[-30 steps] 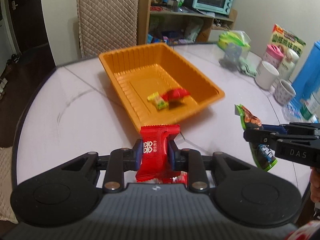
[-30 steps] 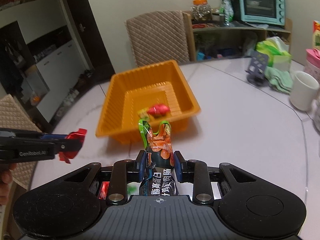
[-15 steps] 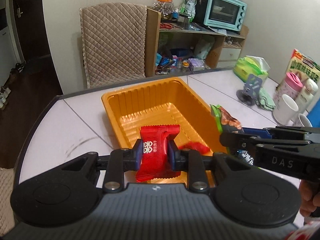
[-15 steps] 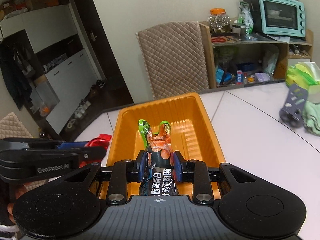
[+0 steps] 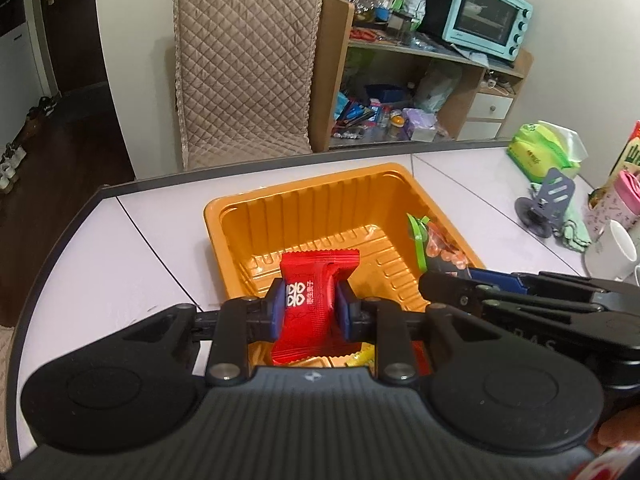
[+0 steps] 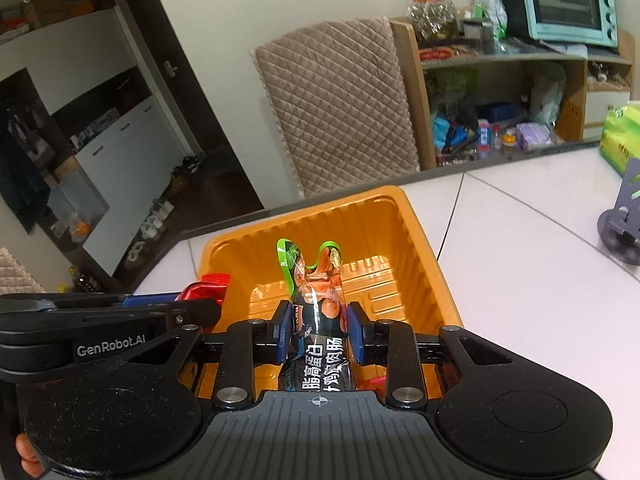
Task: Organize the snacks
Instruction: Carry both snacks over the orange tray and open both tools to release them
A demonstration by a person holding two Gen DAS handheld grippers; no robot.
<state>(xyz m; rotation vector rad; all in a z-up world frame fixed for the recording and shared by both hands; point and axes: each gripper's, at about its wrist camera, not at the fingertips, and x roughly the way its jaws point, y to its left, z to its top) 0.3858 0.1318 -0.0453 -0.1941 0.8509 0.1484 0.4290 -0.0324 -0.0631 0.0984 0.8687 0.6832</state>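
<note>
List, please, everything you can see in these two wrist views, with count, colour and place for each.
red snack packet: one, red, gripped over the tray
sausage snack packet: one, black with green and orange top, gripped over the tray
tray: one, orange, on the table, loose wrappers partly hidden at its near end
table: one, pale with dark rim
chair: one, beige quilted cover, behind the table
shelf unit: one, wooden, cluttered, against the wall
toaster oven: one, teal, on the shelf
jar: one, clear with orange lid, on the shelf
tissue pack: one, green, far right on the table
left gripper: black, blue pads, shut
right gripper: black, blue pads, shut
</note>
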